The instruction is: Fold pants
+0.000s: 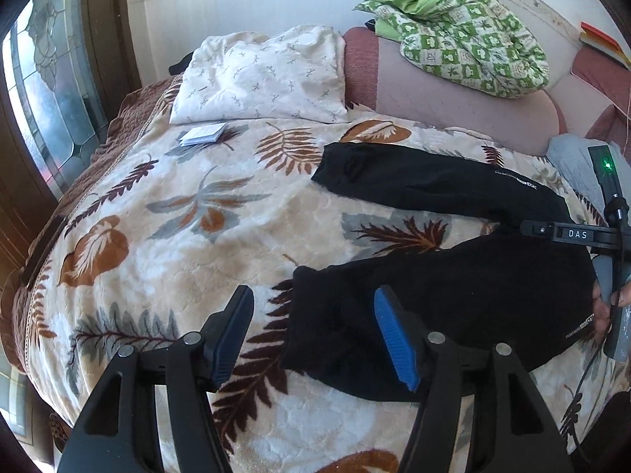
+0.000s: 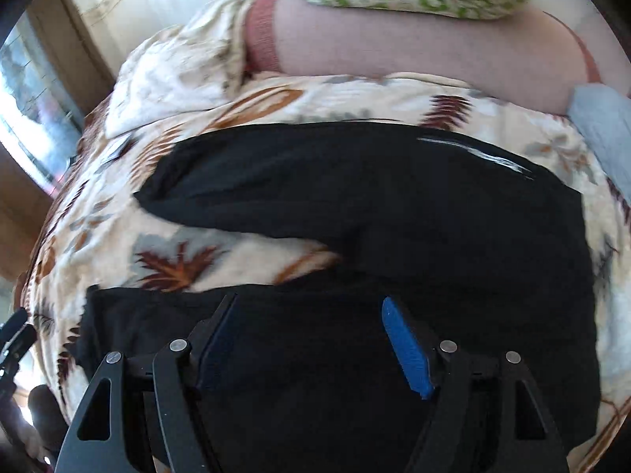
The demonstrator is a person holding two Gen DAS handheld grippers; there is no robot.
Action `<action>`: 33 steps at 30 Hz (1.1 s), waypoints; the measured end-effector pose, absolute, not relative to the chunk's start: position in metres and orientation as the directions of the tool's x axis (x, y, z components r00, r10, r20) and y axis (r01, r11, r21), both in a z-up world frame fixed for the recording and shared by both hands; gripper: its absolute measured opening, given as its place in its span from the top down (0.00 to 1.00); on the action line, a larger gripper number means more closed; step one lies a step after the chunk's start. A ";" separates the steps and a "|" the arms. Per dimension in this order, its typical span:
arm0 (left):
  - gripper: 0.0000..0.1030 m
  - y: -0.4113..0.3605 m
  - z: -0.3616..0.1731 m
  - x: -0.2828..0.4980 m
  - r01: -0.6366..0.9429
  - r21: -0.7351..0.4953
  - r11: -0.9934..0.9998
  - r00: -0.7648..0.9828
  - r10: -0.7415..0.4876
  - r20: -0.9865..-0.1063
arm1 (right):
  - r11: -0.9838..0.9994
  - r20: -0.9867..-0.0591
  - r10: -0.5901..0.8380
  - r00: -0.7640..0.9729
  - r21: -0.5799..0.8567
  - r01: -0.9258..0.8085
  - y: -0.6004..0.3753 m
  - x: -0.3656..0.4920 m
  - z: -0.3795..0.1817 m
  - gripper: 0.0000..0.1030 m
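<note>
Lying spread flat on the cream plush leaf-patterned blanket (image 1: 165,205) covering the bed: the black fleece pants (image 1: 453,276), legs splayed apart in a V so that each cuff can be reached separately.

Hovering just above the blanket, jaws standing wide and gripping nothing: the left hand-held gripper (image 1: 311,335). Sitting just ahead of its right blue-padded finger (image 1: 394,339), the nearer leg's cuff, partly between the two fingers, probably lined up that way for a pinch at the hem. Stretching farther ahead and to the right, the other leg, its cuff well apart from the jaws.

Hanging low over the upper part of the pants, jaws likewise spread wide and empty: the right hand-held gripper (image 2: 311,339). Filling the space directly under and ahead of it, black fabric (image 2: 434,236), with the crotch split just ahead and to the left; likely positioned there to take the waist end while the other side takes the leg end. Contact with the cloth hard to judge through the blur in the right wrist view.

Resting well beyond both, toward the head of the bed: a white printed pillow (image 1: 260,79), a small white booklet (image 1: 203,134), and a bunched green-and-white checked quilt (image 1: 465,27), all clear of the folding area.

No fold made yet, by the look of things.
</note>
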State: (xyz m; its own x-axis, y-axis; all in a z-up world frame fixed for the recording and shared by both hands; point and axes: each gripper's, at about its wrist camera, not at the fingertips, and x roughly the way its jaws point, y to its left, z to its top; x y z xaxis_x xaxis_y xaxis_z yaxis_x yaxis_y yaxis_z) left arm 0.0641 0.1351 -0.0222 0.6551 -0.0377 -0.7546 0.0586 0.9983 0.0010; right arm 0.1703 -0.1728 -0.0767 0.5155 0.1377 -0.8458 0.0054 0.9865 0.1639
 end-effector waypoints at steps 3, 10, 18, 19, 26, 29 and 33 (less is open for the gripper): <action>0.38 0.121 -0.025 0.079 0.087 0.019 0.996 0.647 -0.042 -0.761 | 0.987 -0.847 0.101 0.522 0.150 0.053 -0.205 0.171 -0.078 0.24; 0.38 0.111 -0.037 0.153 0.146 -0.024 0.989 0.581 -0.105 -0.807 | 0.983 -0.837 0.043 0.545 0.132 0.124 -0.271 0.189 -0.076 0.24; 0.38 0.114 -0.066 0.287 0.147 -0.117 0.982 0.501 -0.176 -0.848 | 0.972 -0.834 0.067 0.548 0.178 0.151 -0.329 0.252 -0.075 0.24; 0.38 0.115 -0.072 0.304 0.140 -0.143 0.980 0.485 -0.194 -0.853 | 0.970 -0.837 0.081 0.542 0.190 0.150 -0.334 0.263 -0.077 0.24; 0.38 0.107 -0.100 0.372 0.133 -0.178 0.975 0.443 -0.220 -0.869 | 0.965 -0.853 0.172 0.492 0.245 0.088 -0.351 0.317 -0.094 0.24; 0.38 0.102 -0.104 0.383 0.149 -0.157 0.976 0.458 -0.209 -0.864 | 0.958 -0.856 0.212 0.472 0.276 0.071 -0.358 0.331 -0.102 0.24; 0.29 0.095 -0.105 0.392 0.172 -0.166 0.971 0.451 -0.228 -0.863 | 0.954 -0.867 0.229 0.442 0.290 0.076 -0.367 0.343 -0.115 0.24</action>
State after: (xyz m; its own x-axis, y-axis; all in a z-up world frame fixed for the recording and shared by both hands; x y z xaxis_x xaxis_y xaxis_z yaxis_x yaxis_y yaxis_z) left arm 0.3920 0.0954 -0.1052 0.4505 -0.2276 -0.8633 0.1723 0.9709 -0.1661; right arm 0.3428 -0.3666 -0.1153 0.4420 0.2291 -0.8673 0.0755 0.9539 0.2905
